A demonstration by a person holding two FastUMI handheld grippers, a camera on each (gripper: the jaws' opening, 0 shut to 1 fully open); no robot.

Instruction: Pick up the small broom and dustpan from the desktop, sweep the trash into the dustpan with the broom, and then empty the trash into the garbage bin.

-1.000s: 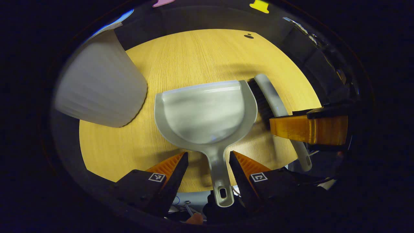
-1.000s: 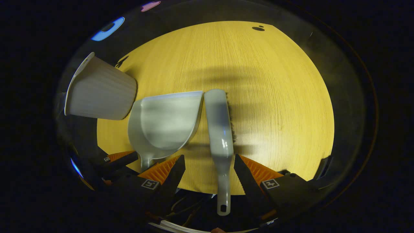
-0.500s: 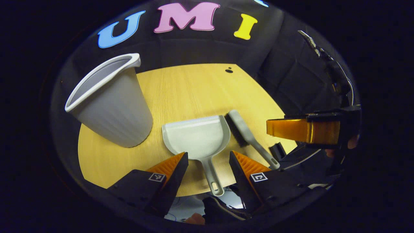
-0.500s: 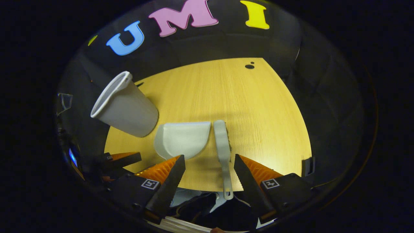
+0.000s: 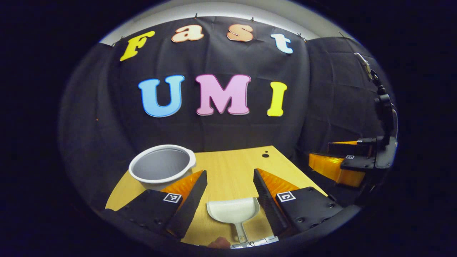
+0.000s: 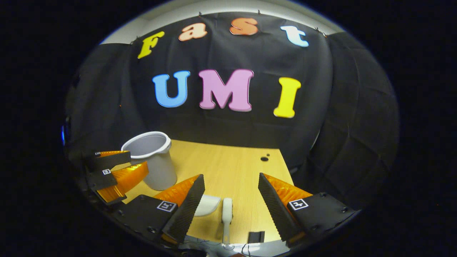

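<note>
Grey plastic dustpan lies flat near the front edge of the light wooden bench, handle toward the camera. Just beside it, on its right, lies the grey small broom, seen in the right gripper view. A white ribbed plastic garbage bin stands upright farther back on the left. Both the left gripper and the right gripper hang above the bench, fingers spread wide, holding nothing.

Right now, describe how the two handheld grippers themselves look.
The left gripper and right gripper match: each has two wedge-shaped fingers tapering forward, with ribbed inner faces, and a small square black-and-white coded marker on each finger's base.
</note>
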